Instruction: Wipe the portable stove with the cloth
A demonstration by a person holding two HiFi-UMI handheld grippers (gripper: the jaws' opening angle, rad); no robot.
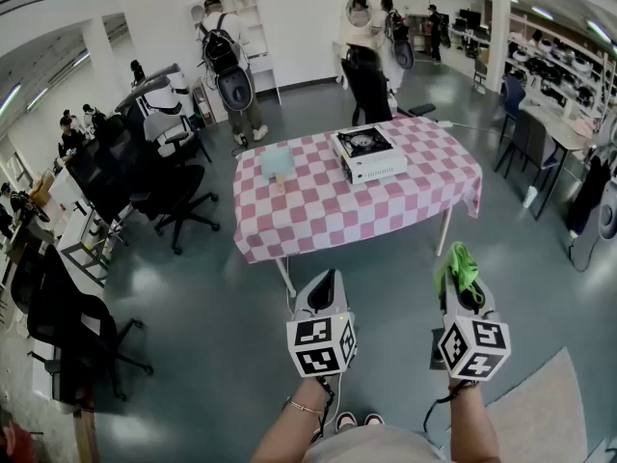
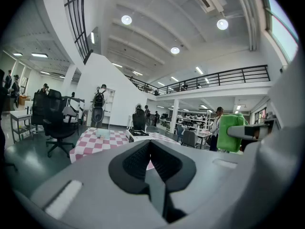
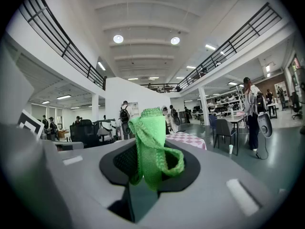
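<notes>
The white portable stove (image 1: pixel 367 153) with a black burner top sits on the far right part of the pink-and-white checked table (image 1: pixel 318 222). I stand well short of the table. My right gripper (image 1: pixel 461 276) is shut on a bright green cloth (image 1: pixel 457 262), which sticks up folded between its jaws (image 3: pixel 151 144). My left gripper (image 1: pixel 326 284) is shut with nothing in it, held level beside the right one. In the left gripper view the table (image 2: pixel 95 140) and stove (image 2: pixel 139 133) show far ahead, and the green cloth (image 2: pixel 232 132) shows at the right.
A small pale blue object (image 1: pixel 278 165) stands on the table's left part. Black office chairs (image 1: pixel 178 201) crowd the left side. People (image 1: pixel 229 66) stand beyond the table. Desks and chairs (image 1: pixel 540 128) line the right wall. A light mat (image 1: pixel 545 418) lies at lower right.
</notes>
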